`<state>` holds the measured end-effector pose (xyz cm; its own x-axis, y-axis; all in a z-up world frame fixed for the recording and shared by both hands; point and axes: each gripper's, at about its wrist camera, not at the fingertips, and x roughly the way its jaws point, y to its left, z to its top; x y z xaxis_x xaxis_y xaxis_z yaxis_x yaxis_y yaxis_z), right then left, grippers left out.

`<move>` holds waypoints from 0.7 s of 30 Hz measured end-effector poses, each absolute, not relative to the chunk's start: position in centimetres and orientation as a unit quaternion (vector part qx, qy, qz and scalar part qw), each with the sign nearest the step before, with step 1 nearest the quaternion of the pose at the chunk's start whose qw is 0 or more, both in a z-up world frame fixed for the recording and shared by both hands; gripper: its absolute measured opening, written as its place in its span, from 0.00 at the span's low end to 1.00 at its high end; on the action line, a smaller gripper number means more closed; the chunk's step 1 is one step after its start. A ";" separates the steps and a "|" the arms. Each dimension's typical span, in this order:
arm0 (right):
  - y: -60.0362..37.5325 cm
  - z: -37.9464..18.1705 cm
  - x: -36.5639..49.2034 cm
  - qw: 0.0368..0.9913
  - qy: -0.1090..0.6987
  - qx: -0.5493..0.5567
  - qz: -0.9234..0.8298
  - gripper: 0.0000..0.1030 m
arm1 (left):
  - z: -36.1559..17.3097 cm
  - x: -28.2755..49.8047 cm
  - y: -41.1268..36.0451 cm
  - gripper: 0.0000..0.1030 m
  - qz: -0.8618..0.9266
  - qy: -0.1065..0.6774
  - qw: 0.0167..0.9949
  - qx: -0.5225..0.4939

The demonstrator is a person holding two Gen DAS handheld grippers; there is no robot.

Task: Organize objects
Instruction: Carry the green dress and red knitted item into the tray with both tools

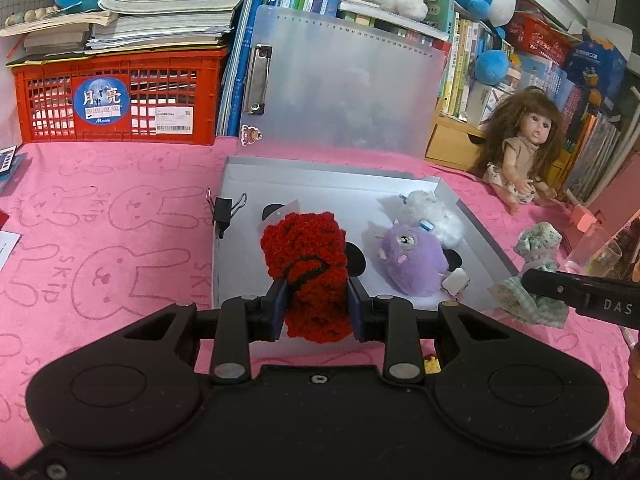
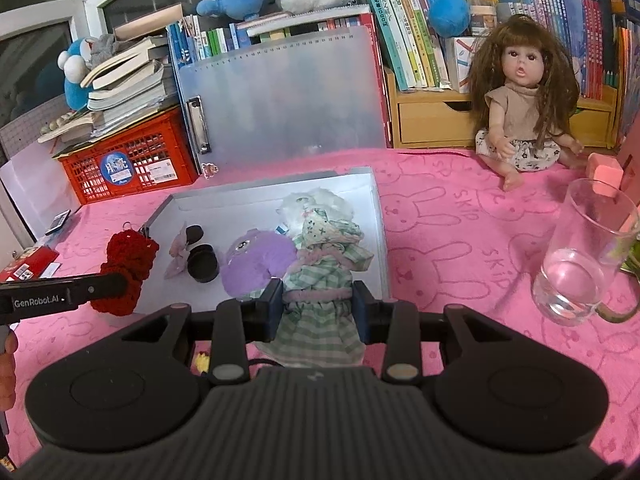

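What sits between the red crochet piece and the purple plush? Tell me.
Between red crochet piece and purple plush: two black round pieces and a pale scrap on the tray floor; right wrist view shows it.

We see the open box (image 1: pixel 476 232) lying on the bunny towel (image 1: pixel 120 240), its lid propped behind. Inside, the monster plush (image 1: pixel 412 258) sits before the fluffy toy (image 1: pixel 432 212). The doll (image 2: pixel 524 108) sits right of the box, the crate (image 1: pixel 120 100) behind-left, perhaps touching the towel.

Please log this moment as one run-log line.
left gripper: shut on red knit | right gripper: shut on green dress | tray: plush toys inside
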<state>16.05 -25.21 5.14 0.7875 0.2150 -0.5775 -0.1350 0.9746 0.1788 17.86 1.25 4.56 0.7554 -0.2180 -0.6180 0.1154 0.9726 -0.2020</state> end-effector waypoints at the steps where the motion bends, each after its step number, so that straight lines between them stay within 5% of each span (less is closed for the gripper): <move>1: -25.1 5.1 16.3 0.943 0.313 0.063 0.093 0.39 | 4.6 18.0 1.2 0.29 -0.089 0.338 0.934 -0.075; 21: -22.9 3.3 20.4 0.934 0.337 0.081 0.084 0.39 | 2.3 20.7 0.1 0.29 -0.089 0.361 0.926 -0.071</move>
